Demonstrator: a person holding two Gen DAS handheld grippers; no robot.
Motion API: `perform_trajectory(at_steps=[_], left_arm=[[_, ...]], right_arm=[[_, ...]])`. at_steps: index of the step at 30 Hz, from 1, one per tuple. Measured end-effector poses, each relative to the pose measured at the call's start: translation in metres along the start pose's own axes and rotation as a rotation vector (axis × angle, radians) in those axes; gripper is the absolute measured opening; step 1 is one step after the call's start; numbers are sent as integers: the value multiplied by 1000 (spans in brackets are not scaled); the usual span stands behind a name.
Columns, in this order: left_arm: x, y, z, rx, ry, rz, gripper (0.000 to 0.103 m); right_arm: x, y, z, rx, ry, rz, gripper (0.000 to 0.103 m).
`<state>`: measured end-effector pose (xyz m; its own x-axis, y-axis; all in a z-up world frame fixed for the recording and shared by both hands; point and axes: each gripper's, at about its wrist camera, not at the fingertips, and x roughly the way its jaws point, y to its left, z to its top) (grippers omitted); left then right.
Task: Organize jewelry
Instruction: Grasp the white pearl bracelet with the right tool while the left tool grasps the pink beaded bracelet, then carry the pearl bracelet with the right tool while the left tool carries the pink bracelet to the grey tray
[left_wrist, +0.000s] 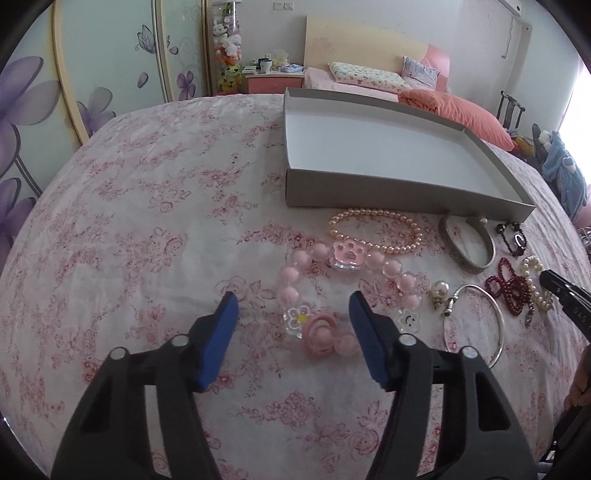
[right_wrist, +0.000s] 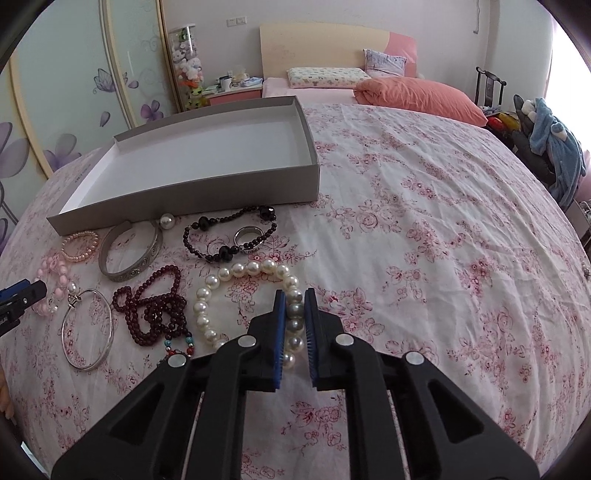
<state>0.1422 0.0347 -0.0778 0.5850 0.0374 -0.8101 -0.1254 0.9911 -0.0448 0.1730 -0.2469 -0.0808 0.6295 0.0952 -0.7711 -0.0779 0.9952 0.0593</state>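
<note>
A bed (right_wrist: 424, 206) under a pink floral sheet carries everything. At its far side lies a shallow grey box (right_wrist: 192, 195), white inside. Just near of the box the jewelry is scattered: a chunky pink bead bracelet (left_wrist: 321, 254) (with a paw charm), a thin silver bangle (right_wrist: 87, 328), a wide engraved silver cuff (right_wrist: 131, 254), a dark red bead strand (right_wrist: 155, 306), a black bead bracelet (right_wrist: 229, 236). The right tool (right_wrist: 294, 314) pinches the white pearl bracelet (right_wrist: 229, 275) between its blue pads, resting on the sheet. The left tool (left_wrist: 293, 314) hangs spread above the pink bracelet's near edge.
</note>
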Motion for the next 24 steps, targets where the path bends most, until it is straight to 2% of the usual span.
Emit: perform_trajectory(at_steps=[5, 8, 9, 10, 11, 13, 19, 20, 24], left_arm=[[-4, 0, -6, -10, 18, 6, 64], [-4, -3, -8, 0, 5, 15, 63], [-4, -4, -8, 3, 0, 18, 61], [-4, -6, -8, 8, -5, 22, 50], [-5, -6, -8, 12, -10, 26, 34], [-5, -5, -6, 8, -16, 39, 23], [-8, 5, -6, -20, -21, -14, 21], [-10, 6, -6, -25, -30, -21, 17], [-24, 11, -4, -46, -75, -63, 17]], right_arm=[[0, -1, 0, 1, -1, -6, 12], [0, 0, 1, -4, -1, -12, 12], [1, 0, 1, -5, -1, -12, 12], [1, 0, 1, -5, -1, -10, 12], [1, -1, 1, -4, -1, -8, 11], [1, -2, 2, -1, -1, 1, 11], [-3, -7, 1, 17, -18, 46, 10], [-6, -8, 1, 19, -28, 54, 10], [-20, -8, 3, 21, -80, 81, 10]])
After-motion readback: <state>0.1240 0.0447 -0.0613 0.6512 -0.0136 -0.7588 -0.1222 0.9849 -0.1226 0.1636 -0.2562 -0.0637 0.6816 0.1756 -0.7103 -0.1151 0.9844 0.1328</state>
